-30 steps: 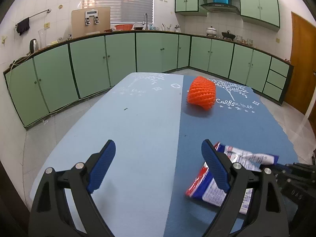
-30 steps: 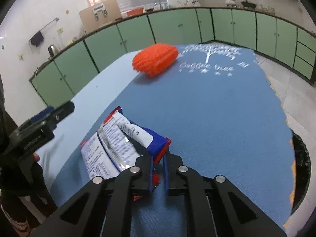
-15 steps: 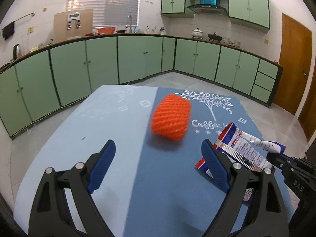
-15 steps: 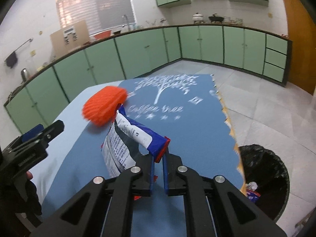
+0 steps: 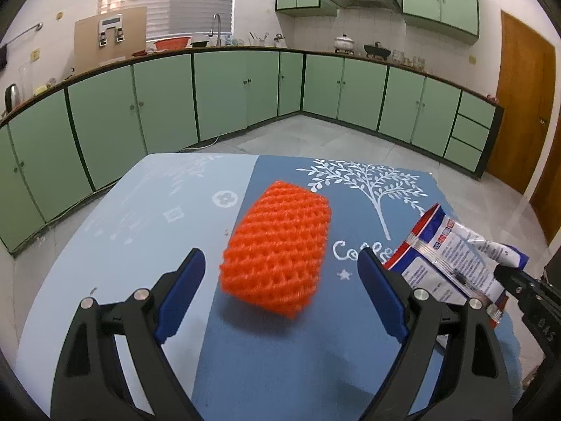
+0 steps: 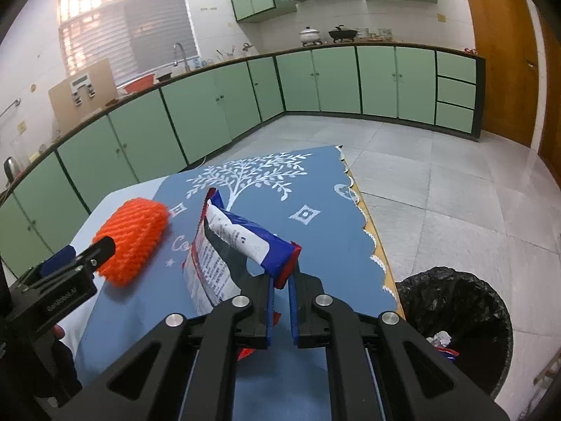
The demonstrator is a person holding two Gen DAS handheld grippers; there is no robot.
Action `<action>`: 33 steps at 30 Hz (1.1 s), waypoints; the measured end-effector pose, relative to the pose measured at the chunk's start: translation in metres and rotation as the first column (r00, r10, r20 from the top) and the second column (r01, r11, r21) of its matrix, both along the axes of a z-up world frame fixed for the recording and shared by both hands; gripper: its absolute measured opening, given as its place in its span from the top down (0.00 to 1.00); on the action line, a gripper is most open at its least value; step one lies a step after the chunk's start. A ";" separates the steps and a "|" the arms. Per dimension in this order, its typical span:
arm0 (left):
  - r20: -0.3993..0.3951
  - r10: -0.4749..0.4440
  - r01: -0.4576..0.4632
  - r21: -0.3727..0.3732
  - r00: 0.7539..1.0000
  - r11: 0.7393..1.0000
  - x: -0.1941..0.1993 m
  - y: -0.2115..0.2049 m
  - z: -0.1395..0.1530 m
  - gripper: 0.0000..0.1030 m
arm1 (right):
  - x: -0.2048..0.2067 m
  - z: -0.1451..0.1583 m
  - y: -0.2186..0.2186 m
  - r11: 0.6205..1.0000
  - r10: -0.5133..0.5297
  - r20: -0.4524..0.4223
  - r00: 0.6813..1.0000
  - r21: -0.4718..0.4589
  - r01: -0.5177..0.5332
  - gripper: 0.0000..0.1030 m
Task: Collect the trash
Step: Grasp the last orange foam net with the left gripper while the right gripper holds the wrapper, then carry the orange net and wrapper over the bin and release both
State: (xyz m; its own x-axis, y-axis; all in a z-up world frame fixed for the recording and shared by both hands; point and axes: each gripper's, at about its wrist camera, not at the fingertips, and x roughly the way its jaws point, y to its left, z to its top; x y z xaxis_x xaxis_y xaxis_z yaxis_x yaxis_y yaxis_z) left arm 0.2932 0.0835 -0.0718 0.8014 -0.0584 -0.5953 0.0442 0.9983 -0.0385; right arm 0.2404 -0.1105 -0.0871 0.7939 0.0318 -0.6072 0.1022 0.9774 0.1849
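Left gripper (image 5: 280,280) angled downward, jaws spread wide, right gripper (image 6: 280,286) jaws clamped nearly closed

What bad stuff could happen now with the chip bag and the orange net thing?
1. The right gripper pinches only a corner of the bag, so it might slip out before it is over the bin.
2. The bin sits on the floor past the table edge; a drop too soon could miss it.
3. The left gripper is open near the net and might just push it along.
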 end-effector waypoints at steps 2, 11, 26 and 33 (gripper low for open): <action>-0.013 -0.007 0.007 0.004 1.000 1.000 0.007 -0.002 -0.005 0.17 | 0.003 -0.001 0.000 1.000 -0.008 0.001 1.000 -0.009 0.008 0.93; -0.096 -0.033 0.033 0.003 0.995 0.999 0.030 -0.007 -0.020 0.51 | 0.009 -0.007 0.000 1.000 -0.022 -0.012 1.000 -0.016 0.022 0.93; -0.012 0.002 -0.003 -0.034 1.000 0.999 -0.039 -0.008 0.000 0.78 | -0.009 0.006 -0.001 1.000 -0.022 0.015 1.000 -0.016 0.023 0.93; 0.018 -0.008 0.009 -0.039 1.000 0.999 -0.066 -0.017 0.013 0.79 | -0.025 0.015 -0.007 1.000 -0.016 0.035 0.999 -0.016 0.017 0.93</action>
